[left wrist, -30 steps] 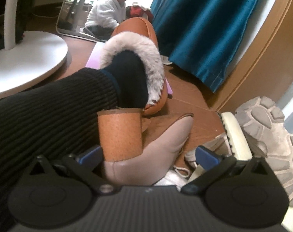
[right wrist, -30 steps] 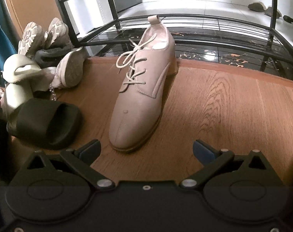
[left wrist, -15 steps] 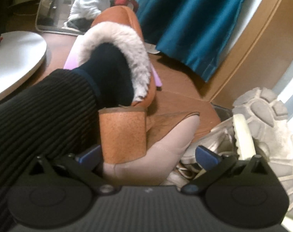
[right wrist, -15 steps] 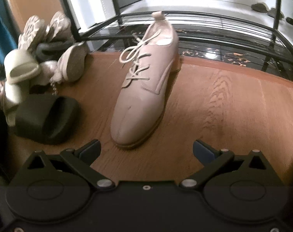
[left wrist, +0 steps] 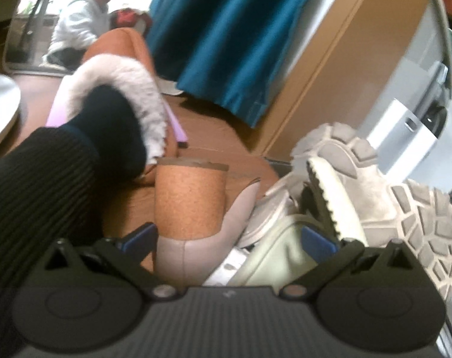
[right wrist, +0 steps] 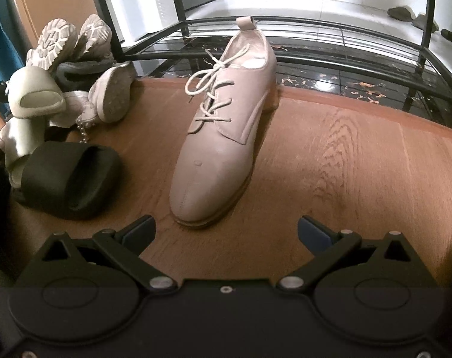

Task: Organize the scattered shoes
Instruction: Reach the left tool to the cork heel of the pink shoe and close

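Two pale pink lace-up shoes matter here, and they lie well apart. One pink shoe (right wrist: 223, 125) stands upright on the wooden floor (right wrist: 345, 161), toe toward the right hand-held gripper (right wrist: 226, 232), heel close to the black metal shoe rack (right wrist: 315, 38); that gripper's jaws are spread wide and grasp nothing, with the toe just ahead of them. Left of this shoe lies a black slide sandal (right wrist: 70, 179), and beyond it, against the rack's corner, a heap of pale sandals (right wrist: 32, 101), a beaded shoe (right wrist: 109, 101) and chunky-soled sneakers (right wrist: 55, 41). The other pink shoe (left wrist: 202, 232) is tipped heel-up between the jaws of the left hand-held gripper (left wrist: 226, 238), its block heel (left wrist: 190, 200) right by the left finger; the jaws are spread and not clamped on it. Crowding it on the right are a cream sandal (left wrist: 333, 203) and a grey-soled sneaker (left wrist: 405, 223). To its left, a leg in ribbed black cloth (left wrist: 38, 197) and a fur-trimmed orange slipper (left wrist: 121, 68) block the floor. A teal curtain (left wrist: 235, 29) hangs behind, and a person in white (left wrist: 82, 24) sits farther back.
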`<state>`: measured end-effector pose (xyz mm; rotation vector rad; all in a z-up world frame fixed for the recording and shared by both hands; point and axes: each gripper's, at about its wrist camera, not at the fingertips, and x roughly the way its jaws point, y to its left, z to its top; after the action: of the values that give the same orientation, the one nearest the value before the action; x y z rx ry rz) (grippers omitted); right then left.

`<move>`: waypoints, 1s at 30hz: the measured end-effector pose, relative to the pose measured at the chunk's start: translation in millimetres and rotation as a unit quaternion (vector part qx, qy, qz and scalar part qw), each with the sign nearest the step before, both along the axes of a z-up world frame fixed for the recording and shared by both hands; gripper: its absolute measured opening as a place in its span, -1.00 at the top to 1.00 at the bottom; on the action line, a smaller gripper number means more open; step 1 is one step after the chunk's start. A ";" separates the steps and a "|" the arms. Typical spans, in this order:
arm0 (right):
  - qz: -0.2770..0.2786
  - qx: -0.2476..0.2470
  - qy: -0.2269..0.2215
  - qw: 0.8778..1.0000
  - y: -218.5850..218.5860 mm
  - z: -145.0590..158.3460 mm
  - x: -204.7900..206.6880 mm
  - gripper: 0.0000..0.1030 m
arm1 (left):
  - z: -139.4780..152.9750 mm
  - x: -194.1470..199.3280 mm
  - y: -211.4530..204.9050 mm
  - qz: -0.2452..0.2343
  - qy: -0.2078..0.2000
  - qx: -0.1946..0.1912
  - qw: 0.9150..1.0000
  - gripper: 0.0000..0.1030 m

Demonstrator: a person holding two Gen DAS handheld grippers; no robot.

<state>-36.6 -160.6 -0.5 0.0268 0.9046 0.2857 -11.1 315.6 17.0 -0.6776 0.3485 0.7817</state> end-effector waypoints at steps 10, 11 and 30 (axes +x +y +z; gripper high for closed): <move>0.018 0.002 0.001 1.000 4.1 0.6 -3.2 -1.00 | -3.3 11.0 22.3 -0.070 -0.029 0.026 0.997 -0.99; 0.020 0.001 0.000 1.000 5.4 0.9 -3.5 -1.00 | -3.8 11.4 23.1 -0.070 -0.032 0.024 0.997 -0.99; 0.061 0.154 0.058 0.984 65.0 28.2 18.1 -1.00 | -9.7 15.5 55.1 -0.185 -0.020 0.005 0.983 -0.99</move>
<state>-18.4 -95.5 27.6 0.2775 0.9727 0.5419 4.4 370.6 7.3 -0.5960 0.4187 0.4151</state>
